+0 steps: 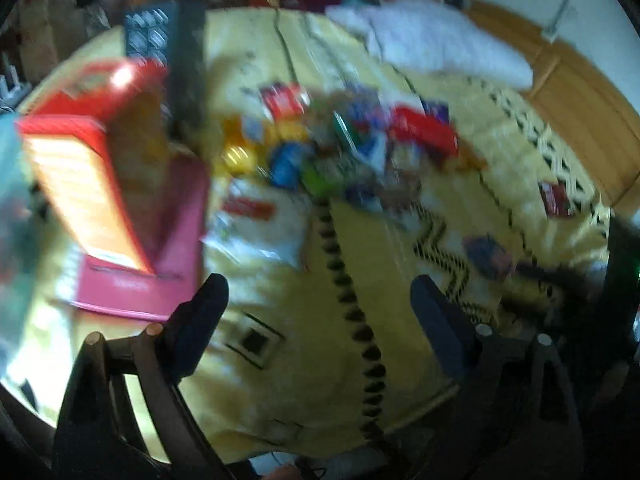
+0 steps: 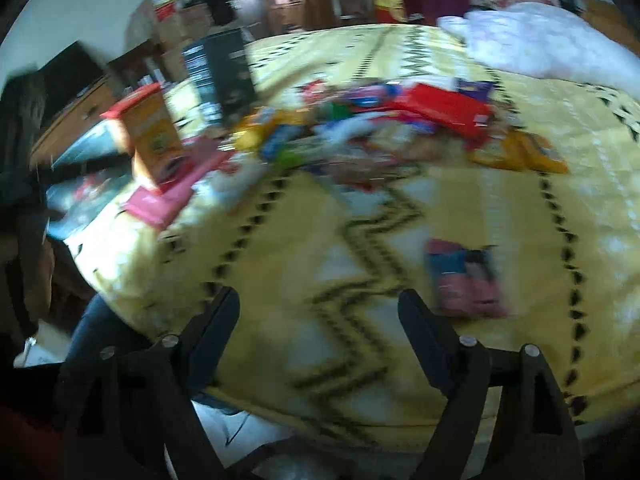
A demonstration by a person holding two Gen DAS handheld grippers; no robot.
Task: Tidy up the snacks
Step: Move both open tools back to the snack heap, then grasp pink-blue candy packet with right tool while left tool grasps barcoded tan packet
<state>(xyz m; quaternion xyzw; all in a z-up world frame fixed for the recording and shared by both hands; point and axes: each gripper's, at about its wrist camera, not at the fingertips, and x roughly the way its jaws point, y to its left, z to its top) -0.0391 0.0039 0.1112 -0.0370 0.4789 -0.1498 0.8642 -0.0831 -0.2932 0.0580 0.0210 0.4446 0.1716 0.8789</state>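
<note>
Wide-spread and holding nothing, the left gripper hangs over the yellow blanket; beyond lies the snack pile, an orange-red box at its left.

Right gripper, equally spread and unladen, faces that pile; a blurred, perhaps pink packet lies apart, nearer.

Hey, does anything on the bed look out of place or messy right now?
Yes. The snacks lie in a jumbled heap mid-blanket, not sorted. One pink packet lies apart from the heap, nearer the right gripper. Motion blur hides finer detail.
</note>
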